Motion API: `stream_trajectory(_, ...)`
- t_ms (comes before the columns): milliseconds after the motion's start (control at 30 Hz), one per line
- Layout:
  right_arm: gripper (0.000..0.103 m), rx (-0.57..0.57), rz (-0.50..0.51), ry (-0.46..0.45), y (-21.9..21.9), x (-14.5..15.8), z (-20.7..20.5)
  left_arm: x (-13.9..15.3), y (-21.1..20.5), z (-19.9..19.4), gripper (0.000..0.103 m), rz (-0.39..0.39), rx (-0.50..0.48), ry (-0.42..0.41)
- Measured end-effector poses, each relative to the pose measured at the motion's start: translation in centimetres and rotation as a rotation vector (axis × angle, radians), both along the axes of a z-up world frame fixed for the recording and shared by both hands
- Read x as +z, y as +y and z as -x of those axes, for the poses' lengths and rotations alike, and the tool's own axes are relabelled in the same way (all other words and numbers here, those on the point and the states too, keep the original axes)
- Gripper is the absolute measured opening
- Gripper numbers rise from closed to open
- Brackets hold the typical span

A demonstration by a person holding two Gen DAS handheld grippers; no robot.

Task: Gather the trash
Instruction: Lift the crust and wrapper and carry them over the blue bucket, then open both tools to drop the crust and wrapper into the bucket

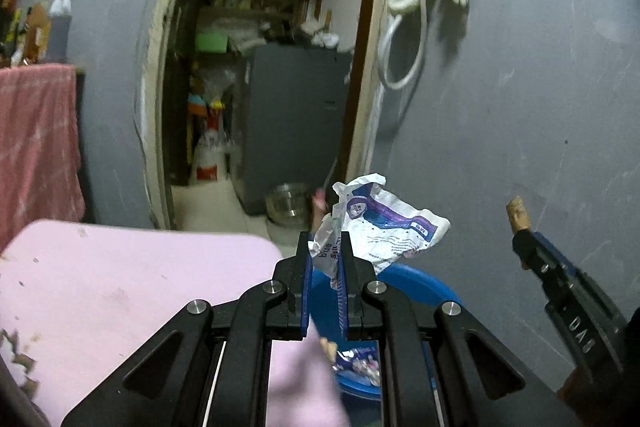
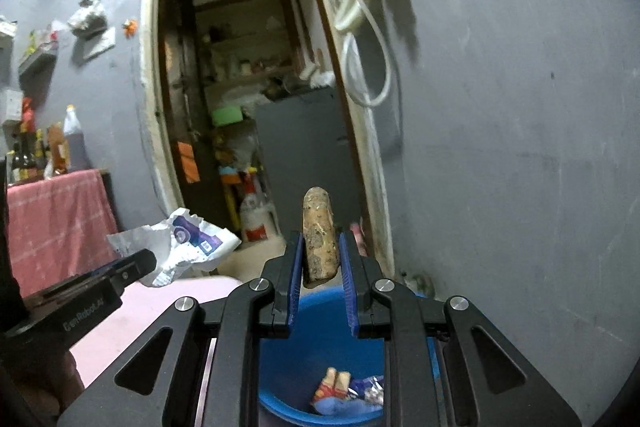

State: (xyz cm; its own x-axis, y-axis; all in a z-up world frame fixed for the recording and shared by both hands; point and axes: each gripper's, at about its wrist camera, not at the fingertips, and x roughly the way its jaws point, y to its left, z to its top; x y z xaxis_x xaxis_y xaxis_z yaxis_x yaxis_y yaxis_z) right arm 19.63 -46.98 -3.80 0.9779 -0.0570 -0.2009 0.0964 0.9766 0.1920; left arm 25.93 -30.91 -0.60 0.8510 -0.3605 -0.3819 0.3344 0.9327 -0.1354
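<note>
My left gripper is shut on a crumpled white and purple wrapper and holds it above the rim of a blue bucket. My right gripper is shut on a brown, rough, peel-like scrap and holds it over the same blue bucket. Wrappers lie at the bucket's bottom. The right gripper with its scrap shows at the right of the left wrist view. The left gripper with its wrapper shows at the left of the right wrist view.
A pink table top lies left of the bucket, with brown crumbs at its left edge. A grey wall stands behind. An open doorway leads to a cluttered room. A red cloth hangs at left.
</note>
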Motion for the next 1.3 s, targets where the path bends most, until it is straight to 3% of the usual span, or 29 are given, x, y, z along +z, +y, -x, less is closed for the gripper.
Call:
stream_trajectory(300, 0.016, 0.0, -0.018, 0.129, -1.6, -3.5, -2.0, -3.1, -2.7, -3.5, 0.008, -0.031, -0.011, 0.142)
stream_trajectory(767, 0.017, 0.041, -0.036, 0.275, -1.9, -6.3, -4.9, -7.3, -3.7, -6.9, 0.01, -0.071, -0.018, 0.338)
stream_trajectory(933, 0.018, 0.042, -0.047, 0.315, -2.3, -6.8, -5.6, -8.0, -3.9, -7.4, 0.027, -0.082, -0.03, 0.361)
stream_trajectory(1133, 0.019, 0.037, -0.044, 0.314, -2.5, -6.8, -5.5, -8.0, -3.3, -7.3, 0.038, -0.061, -0.025, 0.368)
stream_trajectory(1300, 0.03, 0.038, -0.046, 0.297, -2.6, -6.4, -5.3, -7.6, -2.4, -6.9, 0.049, -0.029, -0.017, 0.362)
